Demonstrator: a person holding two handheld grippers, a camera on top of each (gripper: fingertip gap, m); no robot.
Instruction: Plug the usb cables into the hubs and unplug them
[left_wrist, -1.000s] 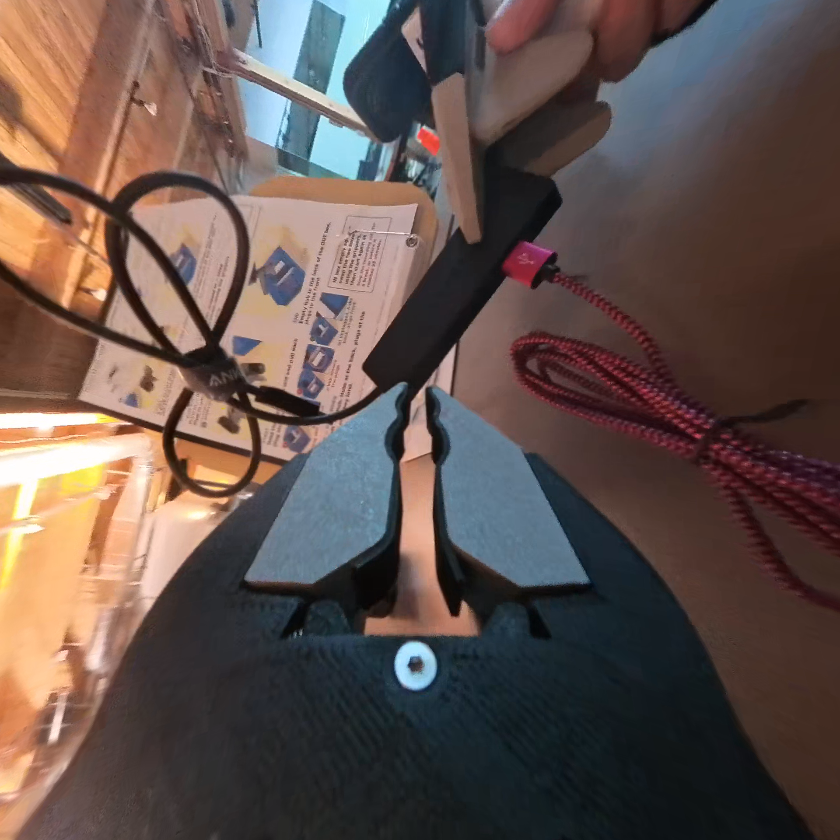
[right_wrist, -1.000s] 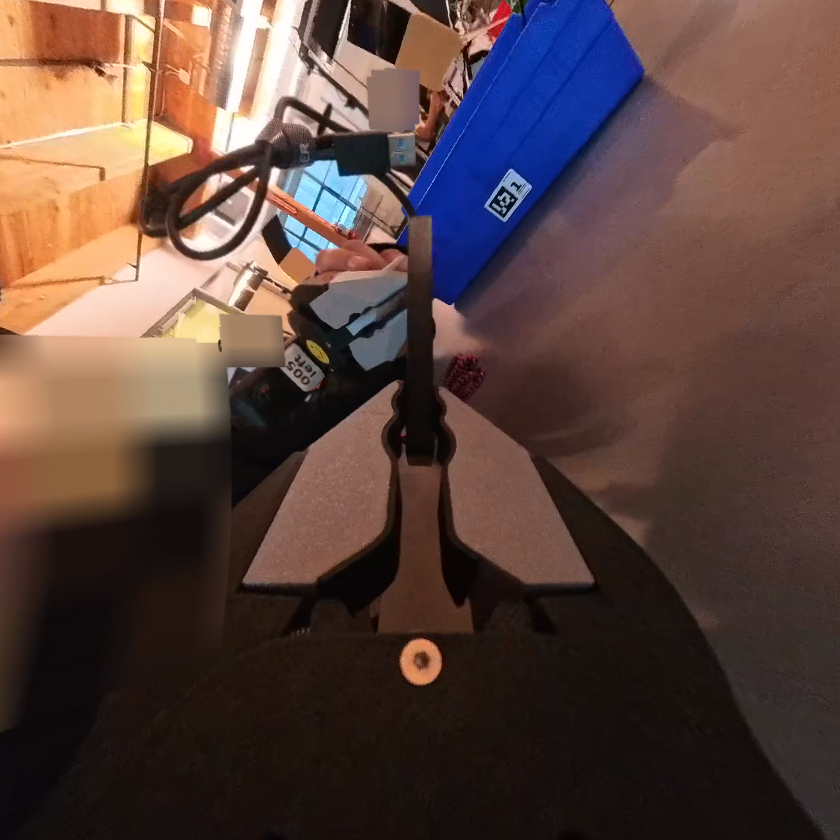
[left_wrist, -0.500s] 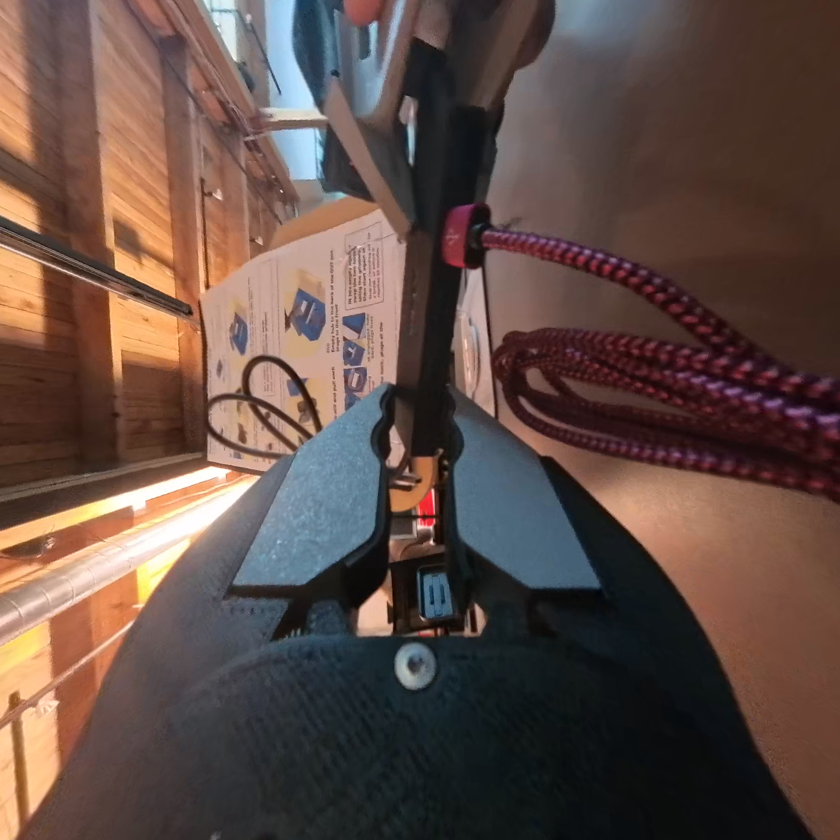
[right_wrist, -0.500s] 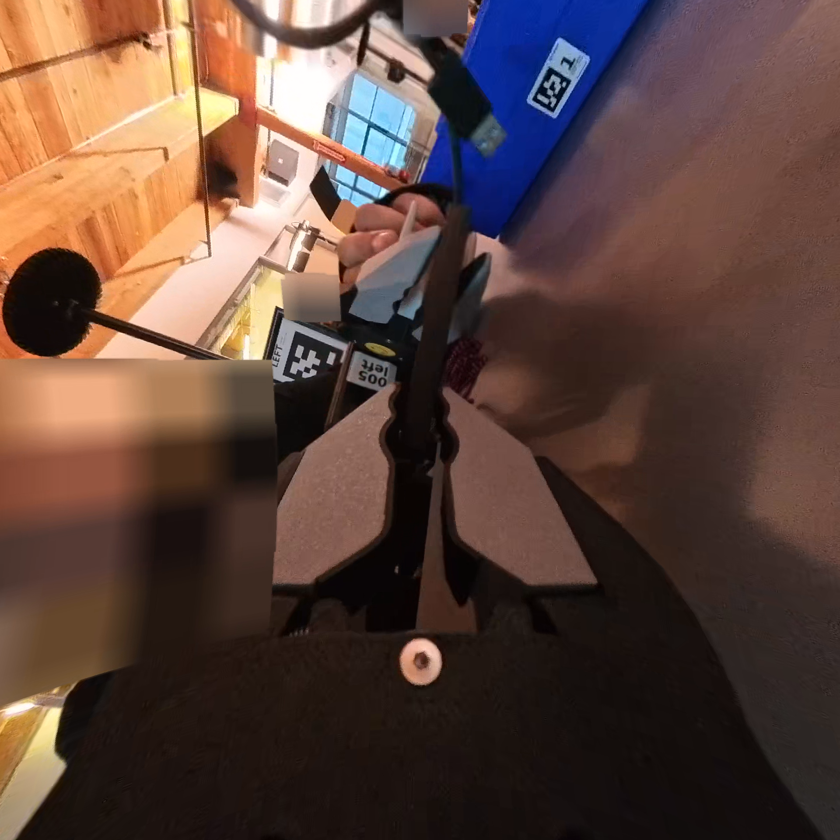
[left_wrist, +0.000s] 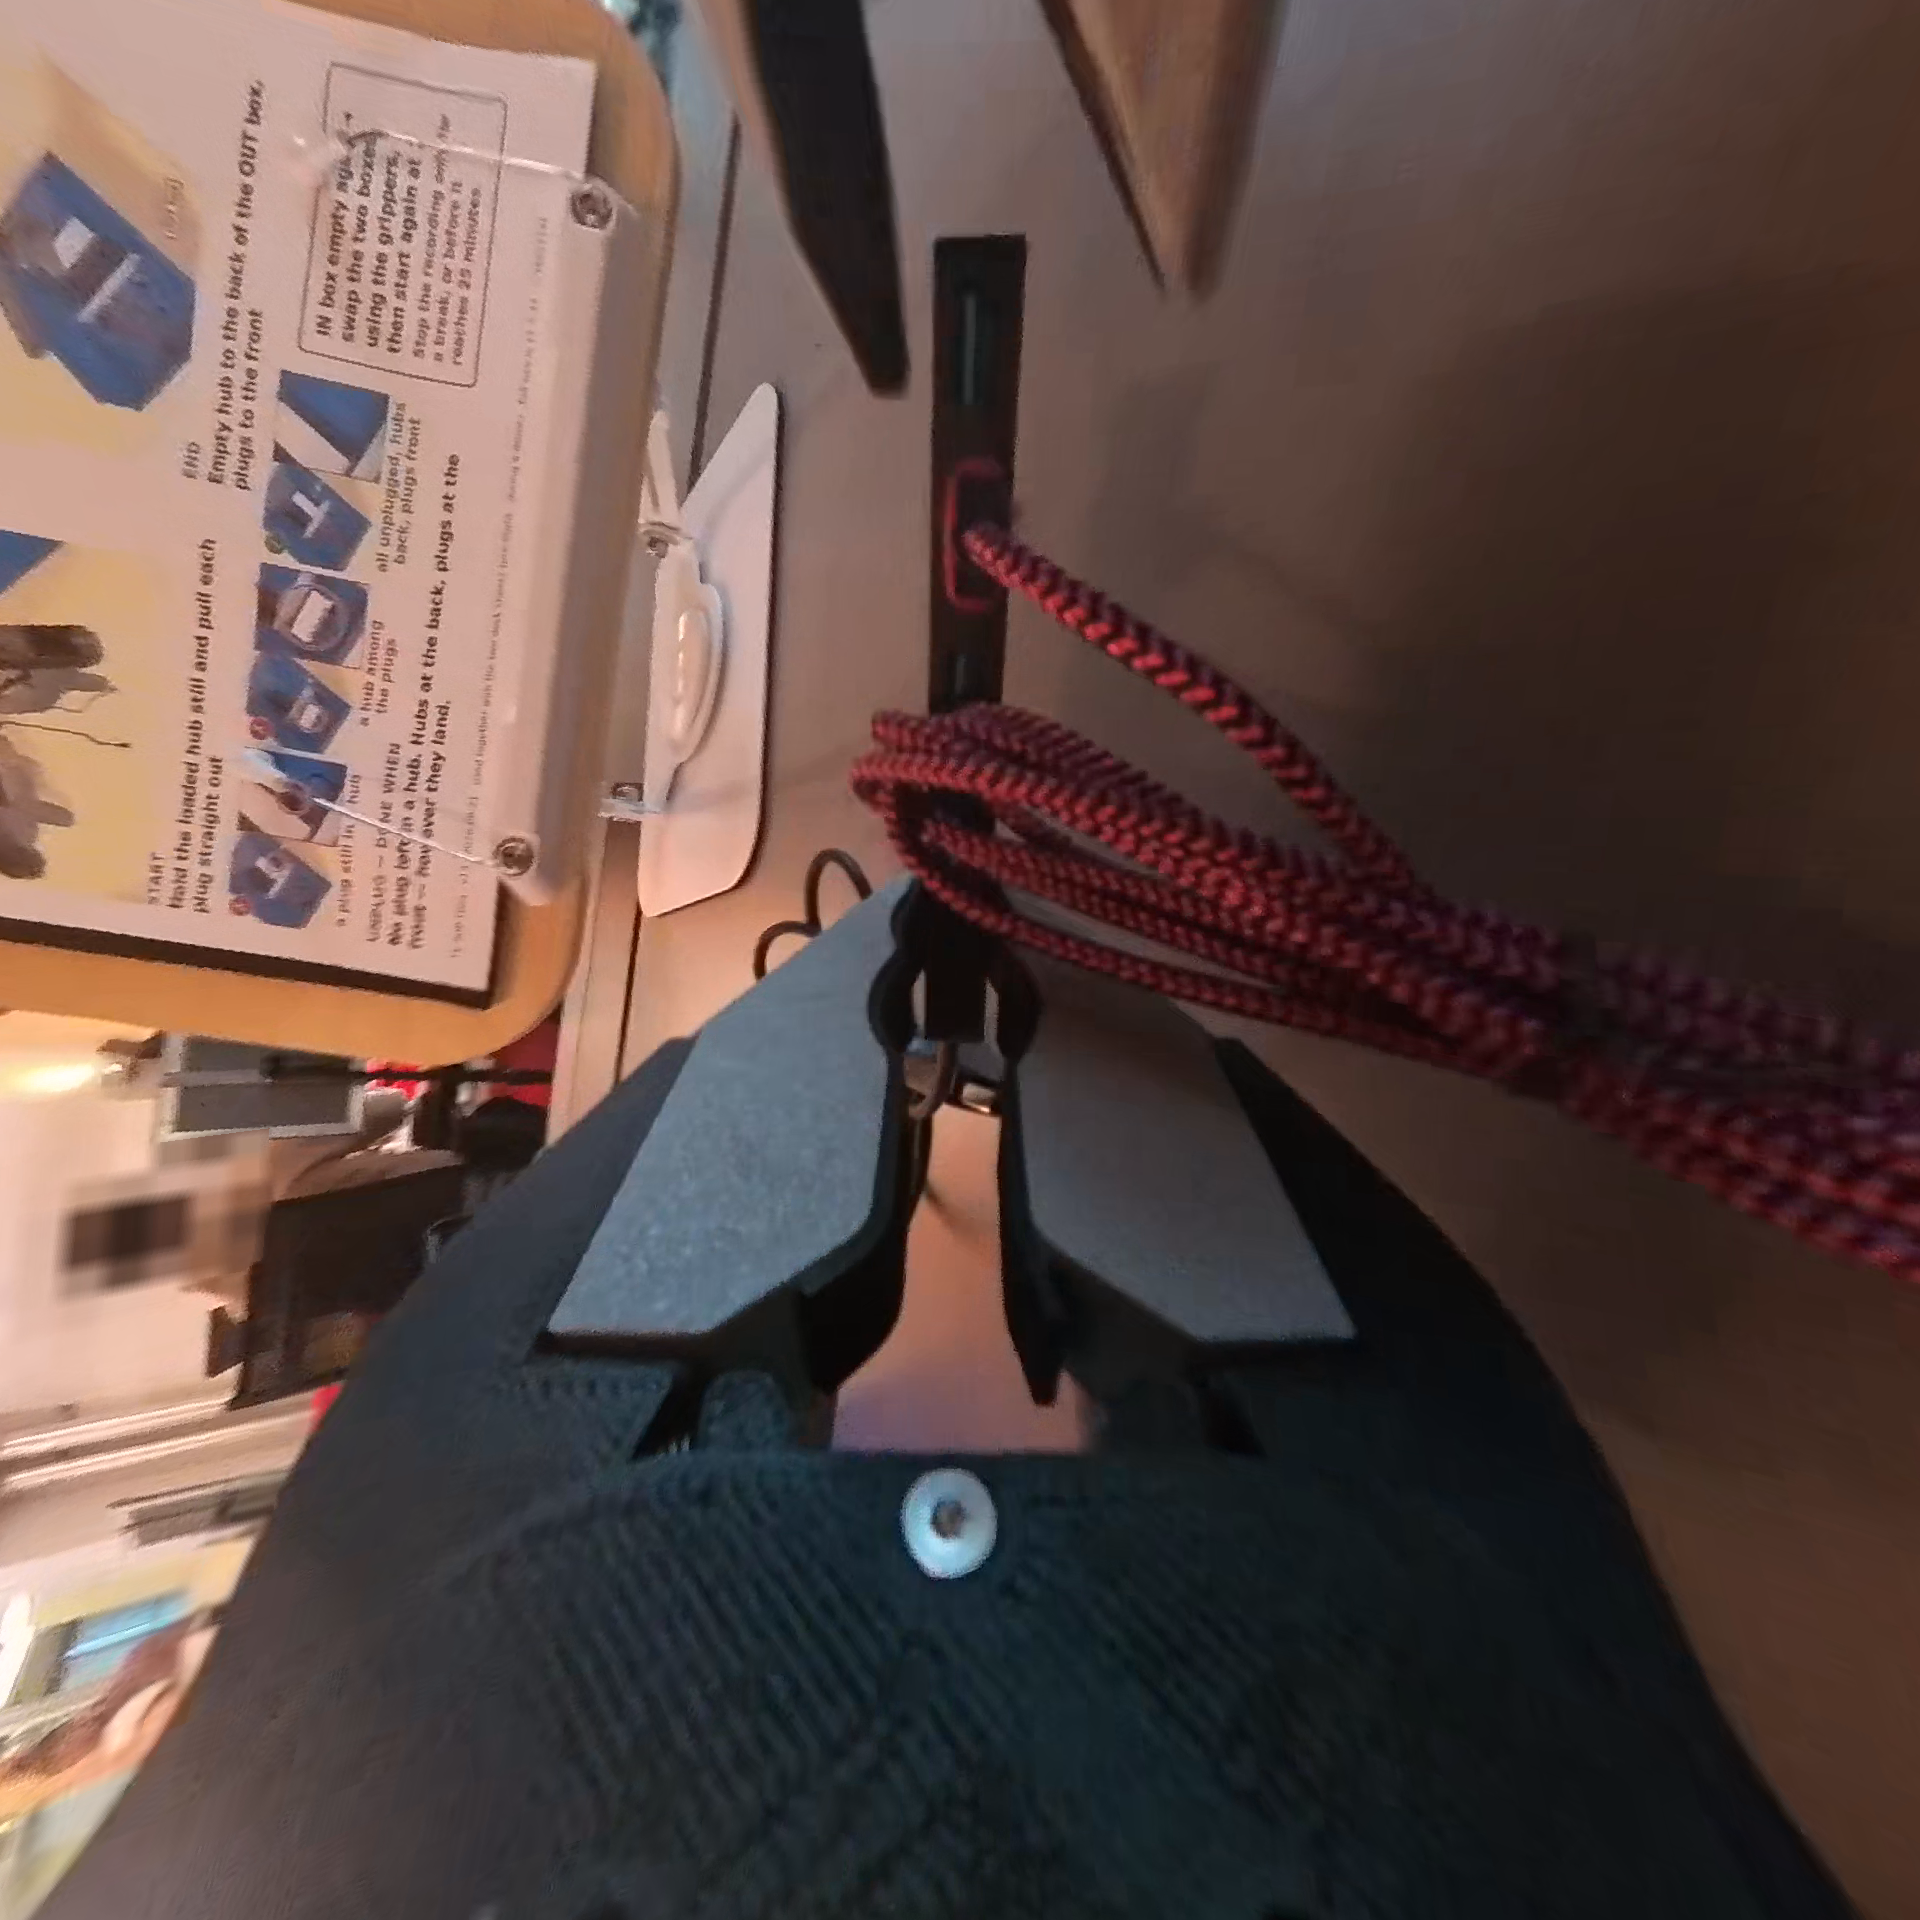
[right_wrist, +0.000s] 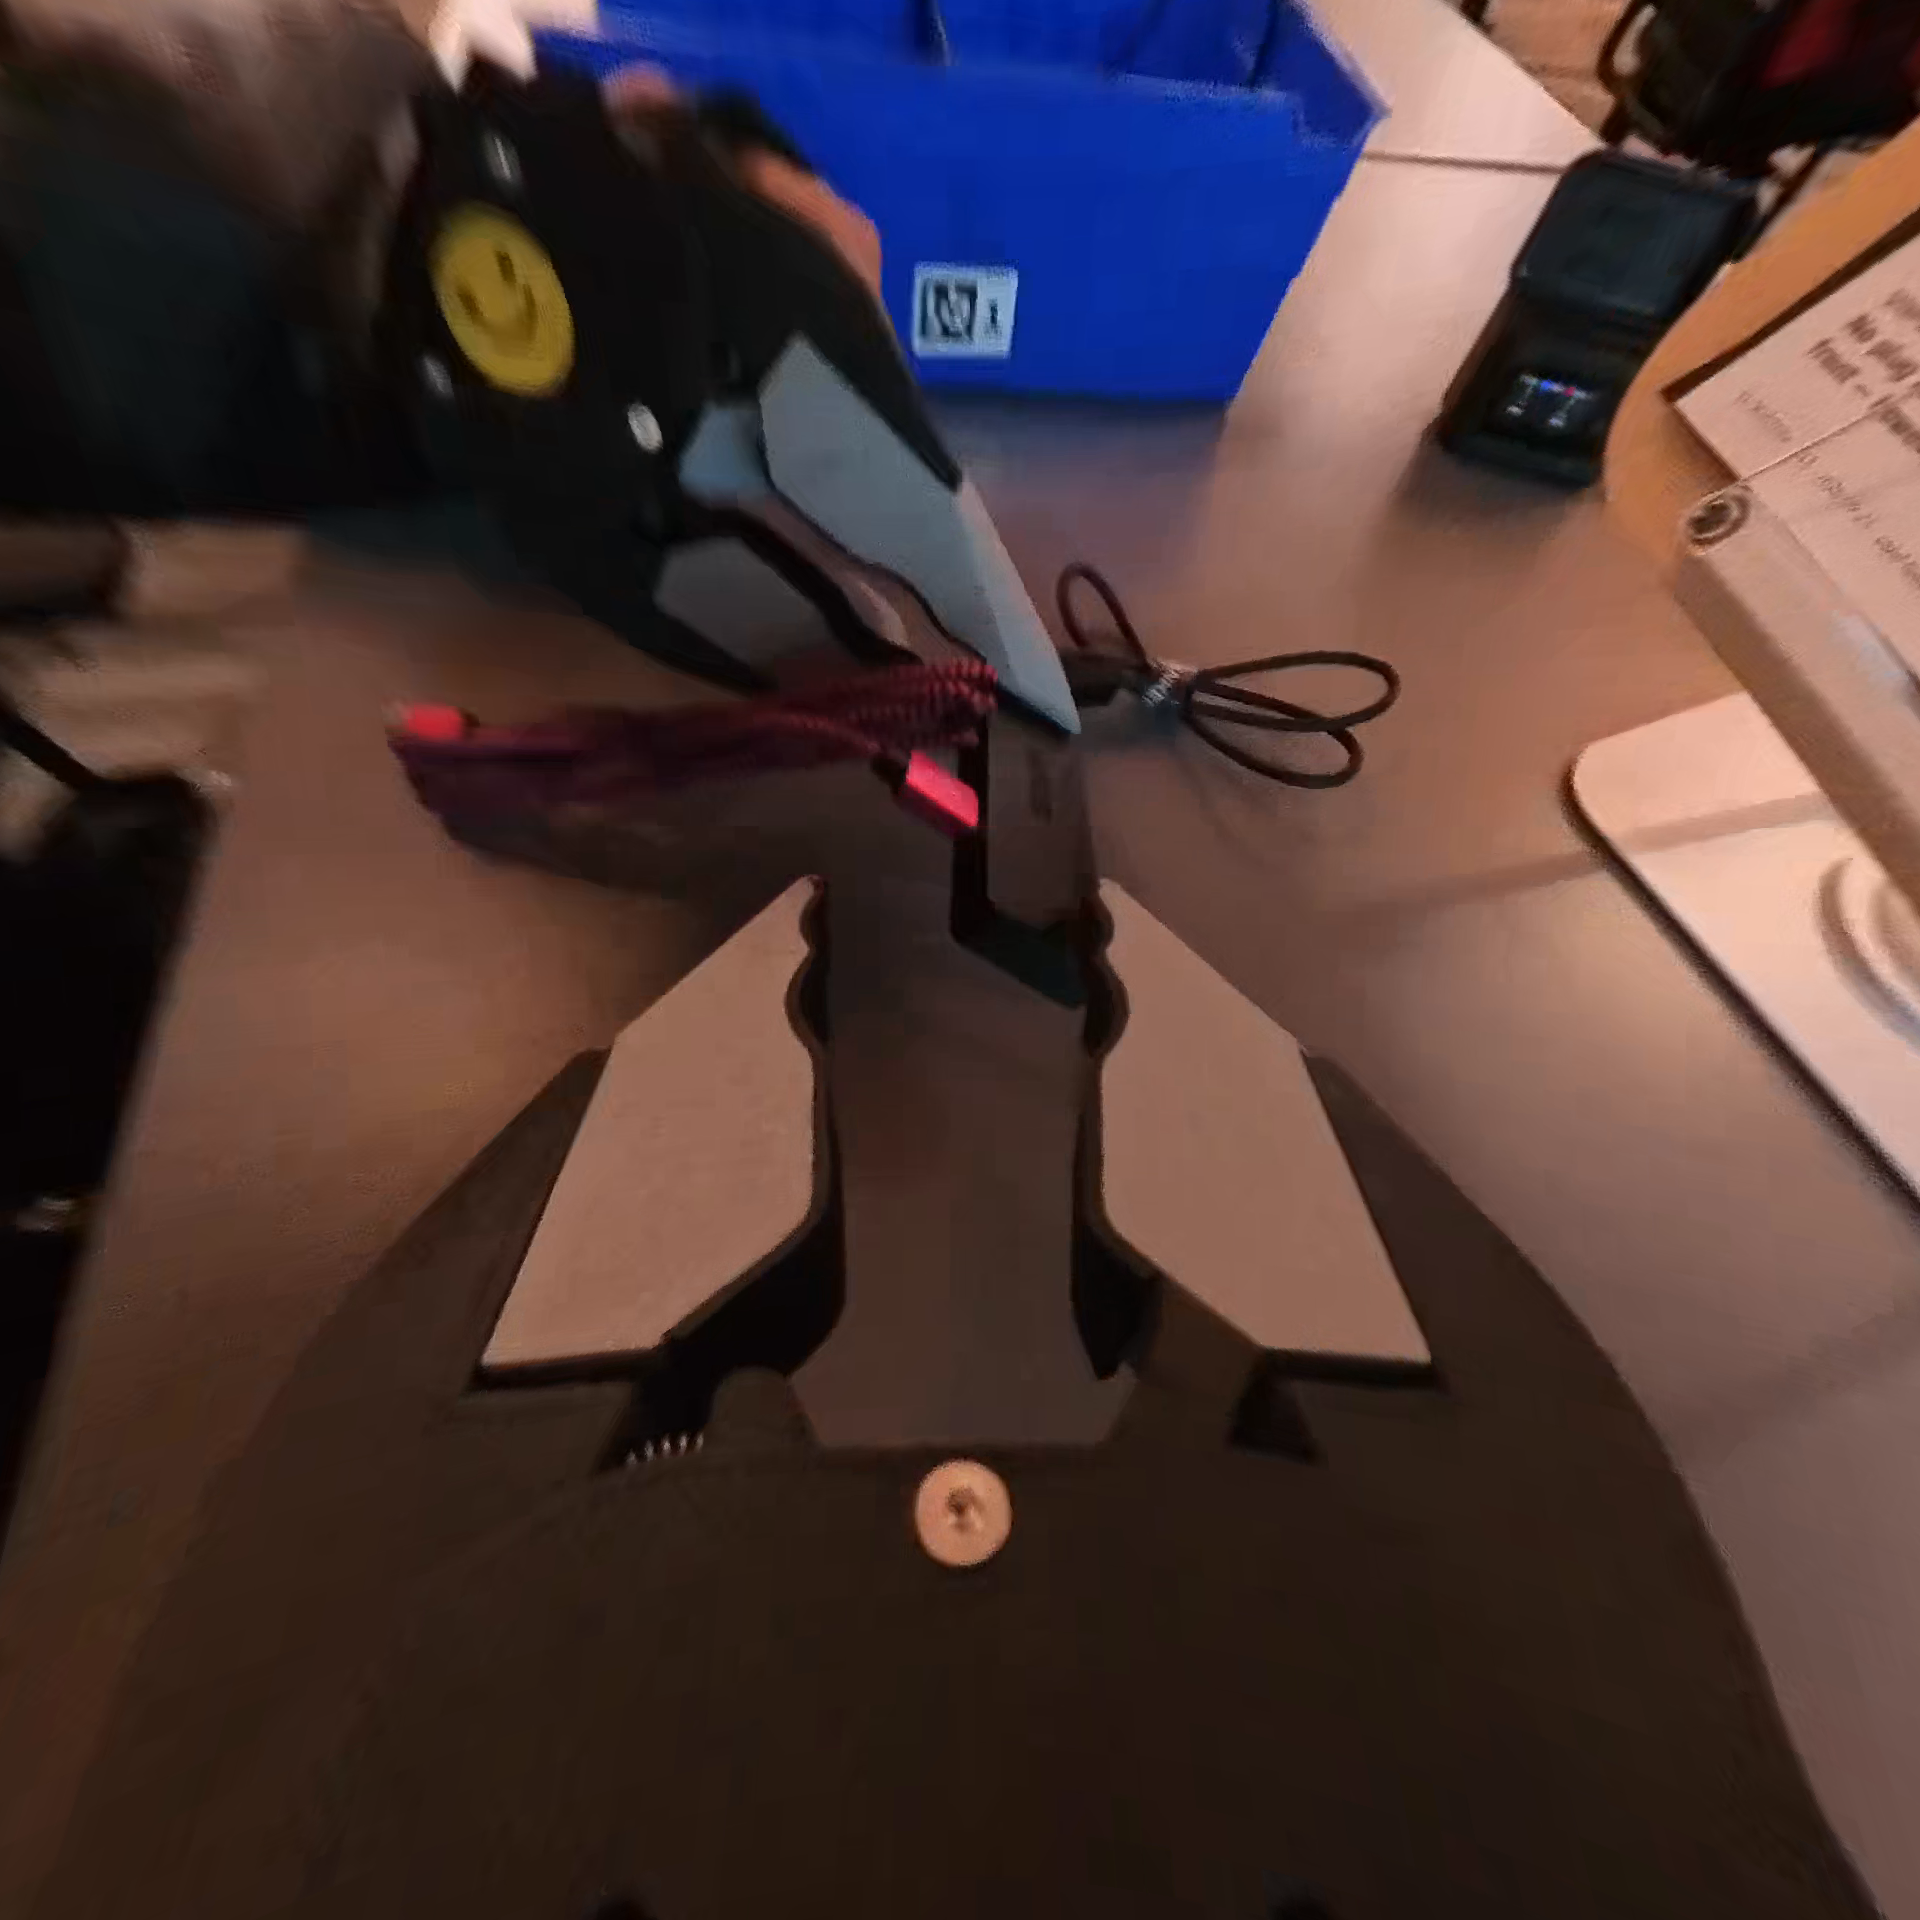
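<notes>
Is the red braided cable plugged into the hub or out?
Plugged in. The red plug sits in the side of the black hub, the braided cable running from it.

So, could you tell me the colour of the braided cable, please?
Red and black braided cable, clearest in the left wrist view.

Braided red-and-black fabric cable (left_wrist: 1195, 665), matt black plastic hub (left_wrist: 974, 457), grainy matt grey jaw pads, smooth matt desk (right_wrist: 1351, 935), glossy blue plastic bin (right_wrist: 1091, 177), printed paper sheet (left_wrist: 291, 468) on plywood board (left_wrist: 613, 520)
</notes>
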